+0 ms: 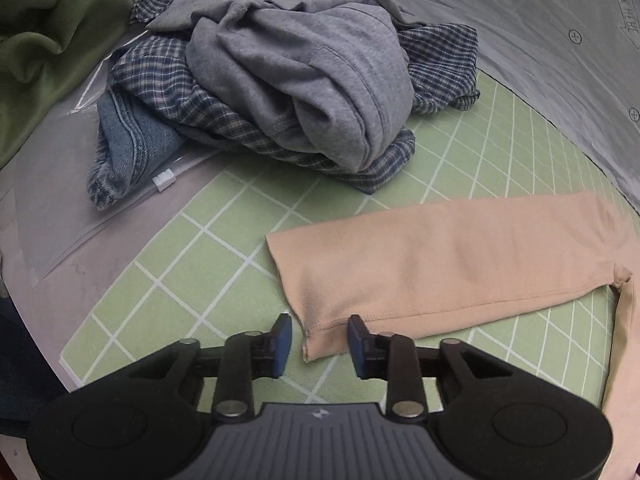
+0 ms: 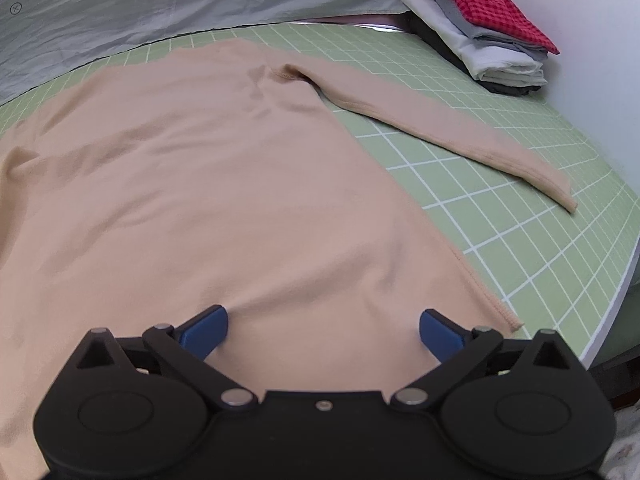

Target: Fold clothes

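The beige long-sleeved top point(image 2: 192, 184) lies spread flat on the green gridded mat point(image 2: 520, 216), and I see its body filling most of the right wrist view. One sleeve point(image 2: 448, 136) runs out to the right across the mat, its cuff resting near the mat's right side. In the left wrist view the other sleeve point(image 1: 440, 260) lies straight across the grid, cuff end nearest me. My left gripper point(image 1: 320, 344) sits at that cuff, jaws partly apart, with the cuff's corner between the blue pads point(image 1: 285, 344) but not pinched. My right gripper point(image 2: 323, 336) hangs over the near hem of the body, jaws spread wide, holding nothing. At far left I note an unfolded heap: a grey garment point(image 1: 312, 64) on top of a blue checked shirt point(image 1: 208, 112) and denim point(image 1: 128, 148). At far right stands a folded stack point(image 2: 492, 48), a red checked piece on top.
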